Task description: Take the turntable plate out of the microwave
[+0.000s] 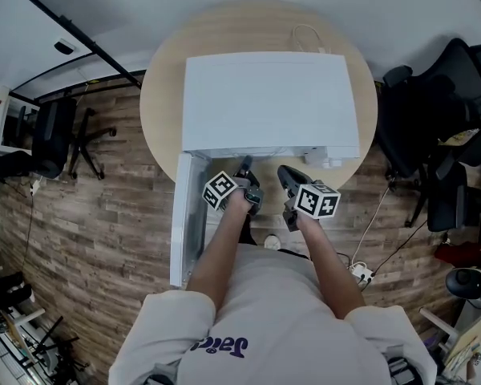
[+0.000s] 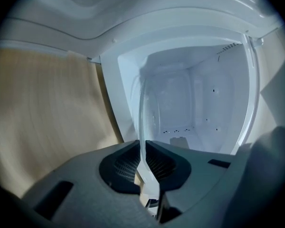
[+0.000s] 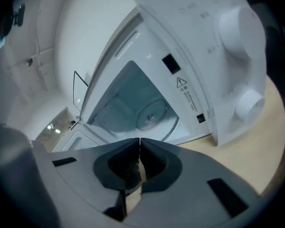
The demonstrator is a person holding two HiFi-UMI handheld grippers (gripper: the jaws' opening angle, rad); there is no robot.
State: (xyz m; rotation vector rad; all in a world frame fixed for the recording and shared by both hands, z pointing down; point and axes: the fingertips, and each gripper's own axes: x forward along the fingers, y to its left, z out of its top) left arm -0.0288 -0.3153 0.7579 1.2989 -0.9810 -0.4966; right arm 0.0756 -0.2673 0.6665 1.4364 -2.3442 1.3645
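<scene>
A: Overhead, the surface (image 1: 164,111) carries the microwave (image 1: 268,103), whose top hides the cavity. Where is the turntable plate (image 3: 152,115)?
B: Inside, ahead of the right gripper (image 3: 139,146). Only that gripper's view shows its disc. Those jaws are pressed together, empty.
A: And the left gripper (image 2: 143,148)?
B: Clamped on the turntable plate's glass rim, seen edge-on only in its own view.

The left gripper (image 2: 143,148) has its jaws clamped on the rim of the clear turntable plate (image 2: 142,109) (edge-on, upright), with the open microwave (image 2: 194,103) behind and the tan surface (image 2: 47,113) on the left.
</scene>
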